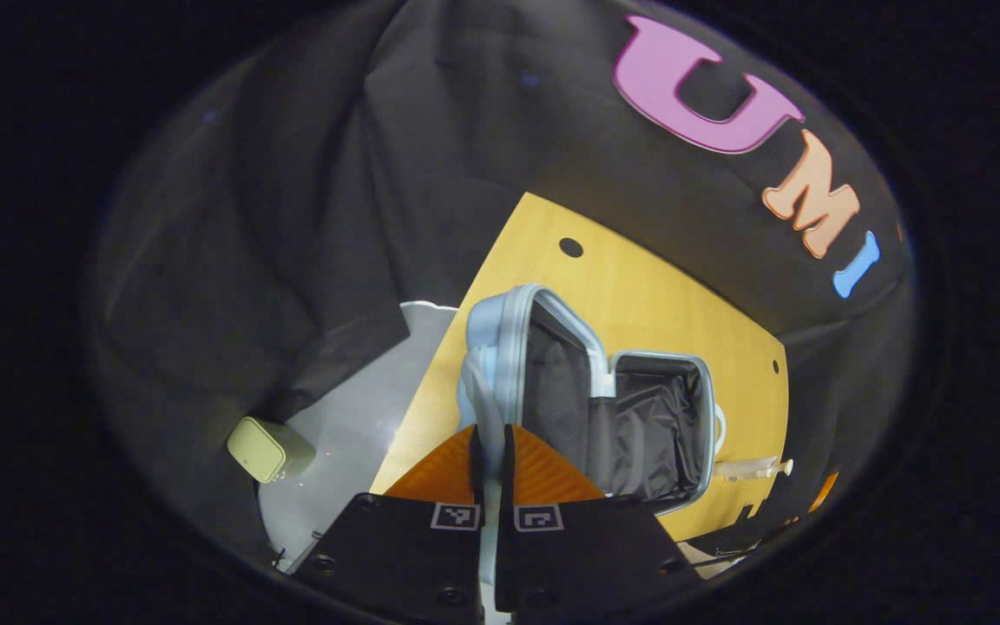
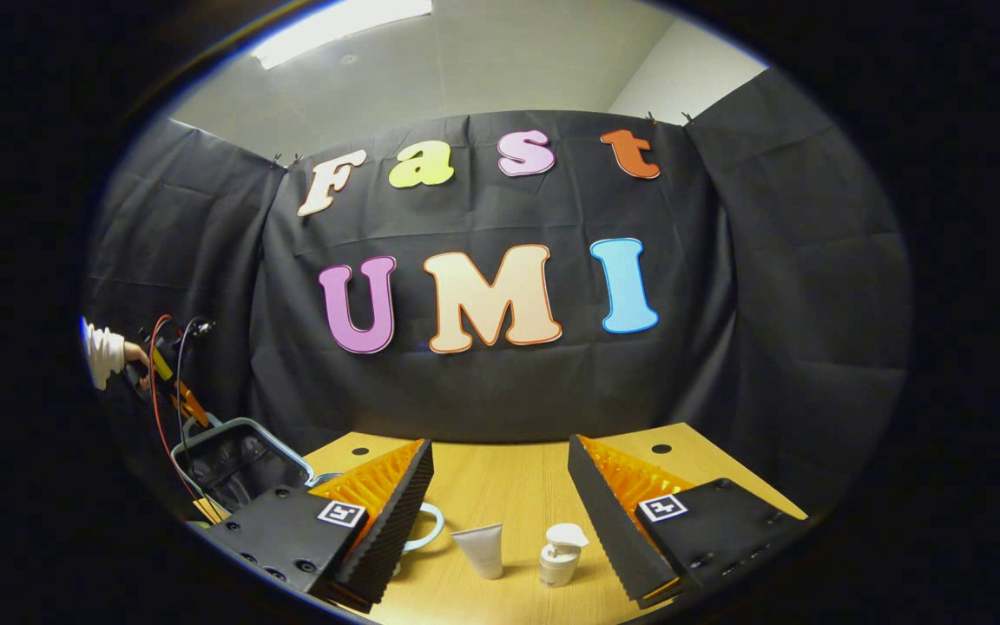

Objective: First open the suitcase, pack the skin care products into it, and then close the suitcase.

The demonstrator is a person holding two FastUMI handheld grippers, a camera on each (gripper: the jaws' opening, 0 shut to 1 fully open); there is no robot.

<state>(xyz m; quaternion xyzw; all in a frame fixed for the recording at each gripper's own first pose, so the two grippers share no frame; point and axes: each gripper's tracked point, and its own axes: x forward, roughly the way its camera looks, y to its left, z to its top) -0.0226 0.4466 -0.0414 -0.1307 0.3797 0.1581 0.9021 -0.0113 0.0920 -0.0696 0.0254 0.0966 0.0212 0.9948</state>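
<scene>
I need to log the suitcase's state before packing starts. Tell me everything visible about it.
The suitcase is a small, light-blue hard-shell case with a pale zip band along its rims and dark fabric lining. It lies open on the wooden table, one half flat, the lid raised. Nothing shows inside. The left gripper has its jaws closed on the lid's edge.

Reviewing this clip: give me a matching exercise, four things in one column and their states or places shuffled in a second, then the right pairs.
Things:
1. left gripper
2. right gripper
3. suitcase
4. white tube

States or places:
A. lid raised, dark lining showing
B. fingers spread wide apart
C. stands on the wooden table, beside the pump bottle
D. fingers closed on the suitcase's pale blue edge

Pairs: 1-D, 2-B, 3-A, 4-C
</scene>
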